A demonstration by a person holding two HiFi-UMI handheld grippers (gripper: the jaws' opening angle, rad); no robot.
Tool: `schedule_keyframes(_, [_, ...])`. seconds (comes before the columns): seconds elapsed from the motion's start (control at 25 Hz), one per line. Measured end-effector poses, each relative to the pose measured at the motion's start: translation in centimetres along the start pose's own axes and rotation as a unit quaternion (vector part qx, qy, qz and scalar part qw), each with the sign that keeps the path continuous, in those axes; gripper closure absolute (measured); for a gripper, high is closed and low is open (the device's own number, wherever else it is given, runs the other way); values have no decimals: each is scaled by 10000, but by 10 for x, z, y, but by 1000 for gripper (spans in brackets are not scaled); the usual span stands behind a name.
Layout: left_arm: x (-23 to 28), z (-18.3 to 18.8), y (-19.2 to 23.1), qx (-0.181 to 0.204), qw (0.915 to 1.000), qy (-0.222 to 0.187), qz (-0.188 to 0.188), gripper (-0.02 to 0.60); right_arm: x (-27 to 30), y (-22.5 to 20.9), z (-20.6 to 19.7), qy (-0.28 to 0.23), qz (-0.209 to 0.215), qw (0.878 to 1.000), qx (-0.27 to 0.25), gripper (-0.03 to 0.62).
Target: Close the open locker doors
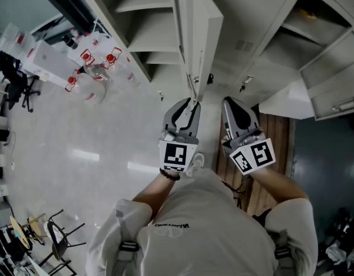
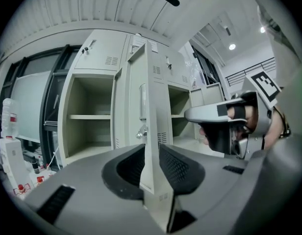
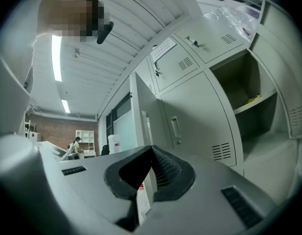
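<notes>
A grey locker door [image 1: 197,33] stands open, edge-on to me, with bare shelves [image 1: 145,36] behind it. My left gripper [image 1: 188,103] reaches up to that door's lower edge. In the left gripper view the door's edge [image 2: 150,106] stands between the jaws of the left gripper [image 2: 151,155], which are parted around it; I see no firm squeeze. My right gripper [image 1: 234,105] hovers just right of it with its jaws together and nothing in them. In the right gripper view the right gripper [image 3: 152,153] points at the same open door [image 3: 141,116] and a closed locker [image 3: 200,116].
More lockers stand open at the right [image 1: 332,79], one with a shelf [image 3: 254,97]. Clear containers with red labels [image 1: 88,68] sit on the pale floor at the left. Chairs [image 1: 56,234] are at the lower left. A wooden platform [image 1: 274,154] lies under the right lockers.
</notes>
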State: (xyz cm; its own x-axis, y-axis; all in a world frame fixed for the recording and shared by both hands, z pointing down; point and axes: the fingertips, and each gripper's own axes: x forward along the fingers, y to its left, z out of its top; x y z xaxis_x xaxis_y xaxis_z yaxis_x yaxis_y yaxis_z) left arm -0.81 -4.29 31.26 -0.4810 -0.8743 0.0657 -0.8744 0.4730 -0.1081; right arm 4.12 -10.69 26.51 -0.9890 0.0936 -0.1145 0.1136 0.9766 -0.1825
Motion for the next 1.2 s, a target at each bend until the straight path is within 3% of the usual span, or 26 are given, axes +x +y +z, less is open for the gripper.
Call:
schedule_keyframes(0.36, [44,-24,-4,-47,9998,166,127,440,14,-10,-7,53,-69,10000,-24,580])
schedule_keyframes(0.52, [56,-29,-2,-103,9997,201,127,443,20,-12,-7,49,-135,9999,-37,579])
schedule_keyframes(0.68, [57,-30,-1,-122,9998,173,-11,485,25,-8,-2,52,-46,10000,-55,572])
schedule_keyframes(0.92, [35,-32,22,-166,9992,185,-322,486,52,29,8,68,898,9959,-124,553])
schedule_keyframes(1.2, [1,-39,75,-244,9977,150,-606,488,104,80,5,192,1615,9864,-249,489])
